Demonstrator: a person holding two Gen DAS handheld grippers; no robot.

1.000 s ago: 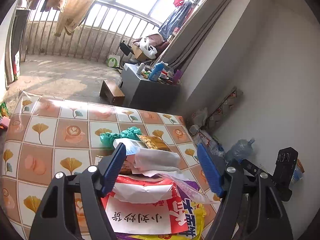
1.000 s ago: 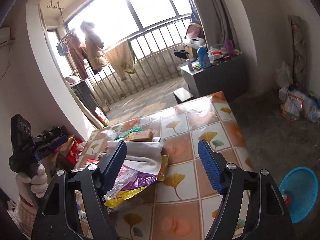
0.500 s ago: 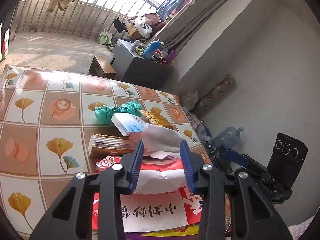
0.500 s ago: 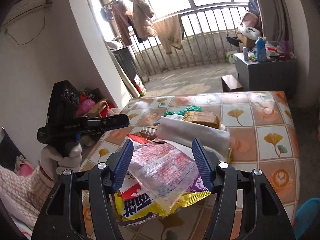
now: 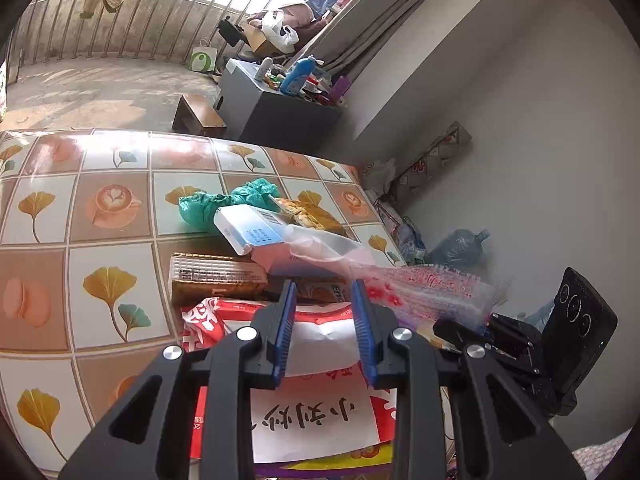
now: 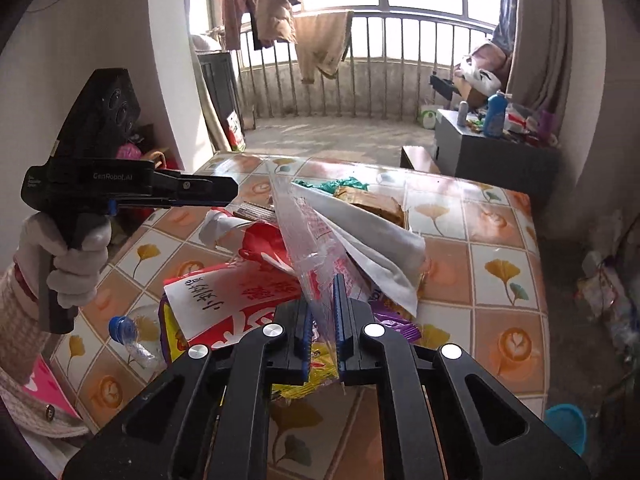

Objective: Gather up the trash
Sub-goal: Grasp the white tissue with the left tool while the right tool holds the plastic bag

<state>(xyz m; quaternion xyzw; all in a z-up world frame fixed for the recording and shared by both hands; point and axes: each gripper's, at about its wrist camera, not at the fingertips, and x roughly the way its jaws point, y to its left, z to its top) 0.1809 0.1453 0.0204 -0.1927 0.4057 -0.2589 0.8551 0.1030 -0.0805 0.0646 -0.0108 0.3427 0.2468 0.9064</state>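
Observation:
A pile of trash lies on the tiled table [image 5: 100,248]: a red and white snack bag [image 5: 320,412], a brown box [image 5: 216,280], a white box [image 5: 248,228], a green bag [image 5: 224,200]. My left gripper [image 5: 323,300] is narrowly open above the red and white bag, holding nothing. My right gripper [image 6: 321,292] is shut on a clear plastic wrapper with red print [image 6: 304,236] and lifts it off the pile; the wrapper also shows in the left wrist view [image 5: 432,292]. The red and white bag [image 6: 236,296] lies under it.
A crushed plastic bottle [image 6: 132,340] lies at the table's near left edge. A blue basket [image 6: 566,426] stands on the floor at the right. A grey cabinet [image 6: 492,152] with bottles and a low stool [image 5: 198,116] stand beyond the table. Bags and a water jug [image 5: 456,244] line the wall.
Both grippers have narrowed. The right gripper closed on the clear wrapper and raised it. The left gripper moved lower and closer over the red and white bag.

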